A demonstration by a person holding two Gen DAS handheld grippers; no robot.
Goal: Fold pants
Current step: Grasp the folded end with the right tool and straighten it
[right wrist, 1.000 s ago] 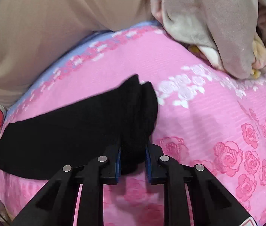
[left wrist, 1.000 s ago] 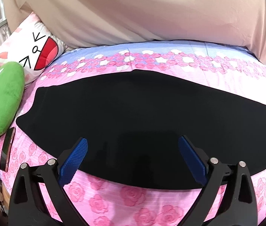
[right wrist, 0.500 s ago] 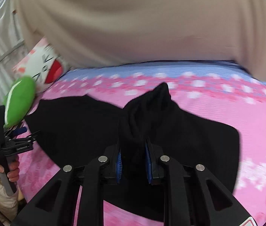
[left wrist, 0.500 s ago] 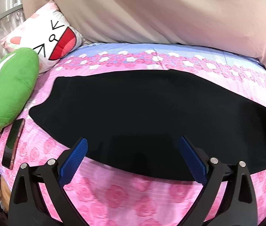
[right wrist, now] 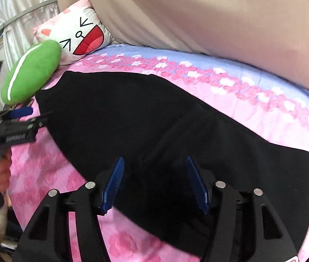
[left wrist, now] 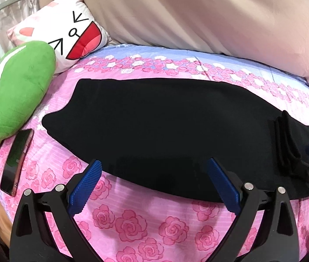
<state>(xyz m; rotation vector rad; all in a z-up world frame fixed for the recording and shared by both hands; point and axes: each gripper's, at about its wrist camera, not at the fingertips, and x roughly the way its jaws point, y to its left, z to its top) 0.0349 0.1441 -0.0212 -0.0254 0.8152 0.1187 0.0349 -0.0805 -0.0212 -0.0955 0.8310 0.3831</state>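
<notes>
Right wrist view: your right gripper [right wrist: 154, 183] gapes over the folded-over end of the flat black fabric pants [right wrist: 132, 118]; left gripper [left wrist: 154, 185] spread, empty. Smooth the fold before regrasping.

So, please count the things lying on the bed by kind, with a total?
Pants: 1
Pillows: 2, green and cartoon face
Phone: 1
Total: 4
</notes>
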